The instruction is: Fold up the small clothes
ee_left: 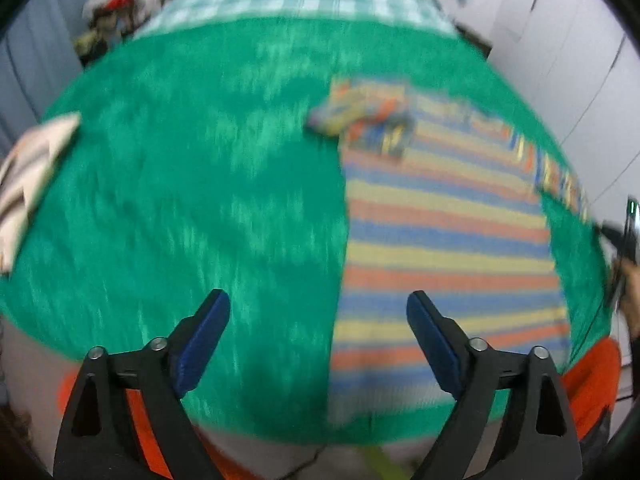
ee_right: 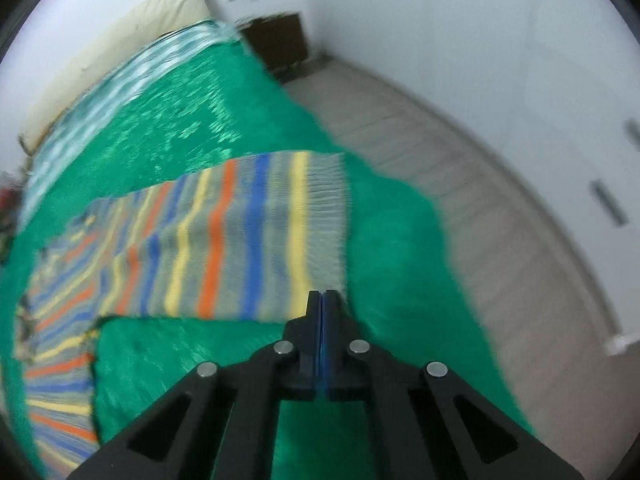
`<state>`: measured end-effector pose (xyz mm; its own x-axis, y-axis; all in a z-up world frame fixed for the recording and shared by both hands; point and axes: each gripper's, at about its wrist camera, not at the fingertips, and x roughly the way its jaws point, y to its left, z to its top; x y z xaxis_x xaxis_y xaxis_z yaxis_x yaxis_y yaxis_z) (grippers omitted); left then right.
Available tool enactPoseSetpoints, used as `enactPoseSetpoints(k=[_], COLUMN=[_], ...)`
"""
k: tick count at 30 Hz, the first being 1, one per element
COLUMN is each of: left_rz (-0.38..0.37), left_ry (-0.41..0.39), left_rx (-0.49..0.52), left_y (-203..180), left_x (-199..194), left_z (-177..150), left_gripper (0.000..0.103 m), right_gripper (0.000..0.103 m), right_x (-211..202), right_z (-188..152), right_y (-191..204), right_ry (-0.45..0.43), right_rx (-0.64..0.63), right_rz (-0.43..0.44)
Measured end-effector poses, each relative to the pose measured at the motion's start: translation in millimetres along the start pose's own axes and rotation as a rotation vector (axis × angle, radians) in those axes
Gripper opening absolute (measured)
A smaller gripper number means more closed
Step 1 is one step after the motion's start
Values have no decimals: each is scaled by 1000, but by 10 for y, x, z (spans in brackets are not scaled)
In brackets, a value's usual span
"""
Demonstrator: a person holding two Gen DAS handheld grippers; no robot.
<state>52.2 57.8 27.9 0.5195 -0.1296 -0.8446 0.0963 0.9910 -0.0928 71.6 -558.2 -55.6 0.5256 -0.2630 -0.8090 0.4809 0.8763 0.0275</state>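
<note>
My matt black plastic jaws carry blue pads (ee_left: 202, 344) and shiny metal pins (ee_right: 359, 346), above a woven striped cloth (ee_left: 444, 236) with a fringed edge on a soft, faintly glossy green blanket (ee_left: 192, 200).

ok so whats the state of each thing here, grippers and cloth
left gripper: open, nothing between its fingers
right gripper: jaws together at the fringed corner of the cloth; a pinch cannot be told
striped cloth: spread on the green blanket, partly folded, far corner turned over
</note>
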Motion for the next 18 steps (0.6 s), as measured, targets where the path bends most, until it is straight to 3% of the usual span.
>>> enactPoseSetpoints(k=[3, 5, 6, 8, 10, 13, 15, 16, 17, 18], left_rz=[-98, -197, -239, -220, -191, -113, -117, -147, -145, -150], left_ry=[-110, -141, -128, -63, 18, 133, 144, 116, 144, 145], left_rx=[79, 190, 262, 371, 455, 552, 564, 549, 513, 475], left_y=[-259, -529, -698, -983, -1134, -1215, -1158, -1118, -1071, -1022], left_x=[94, 329, 558, 1097, 1544, 2192, 2389, 2409, 2407, 2403], left_z=[463, 702, 824, 987, 1073, 1109, 1092, 1101, 1121, 1159], left_gripper=[92, 93, 93, 93, 83, 69, 68, 62, 52, 14], right_gripper=[20, 45, 48, 48, 48, 48, 48, 48, 48, 48], right_x=[-481, -769, -867, -973, -1000, -955, -977, -961, -917, -879], right_z=[-288, -601, -757, -1039, -1353, -1531, -1547, -1554, -1512, -1503], right_y=[234, 477, 578, 726, 872, 1014, 1053, 1044, 1055, 1059], right_ry=[-66, -105, -115, -109, -80, -33, -51, -52, -43, -33], right_rx=[-63, -116, -133, -147, -152, -202, -225, -224, -219, -212], right_rz=[108, 172, 210, 269, 314, 326, 325, 327, 329, 326])
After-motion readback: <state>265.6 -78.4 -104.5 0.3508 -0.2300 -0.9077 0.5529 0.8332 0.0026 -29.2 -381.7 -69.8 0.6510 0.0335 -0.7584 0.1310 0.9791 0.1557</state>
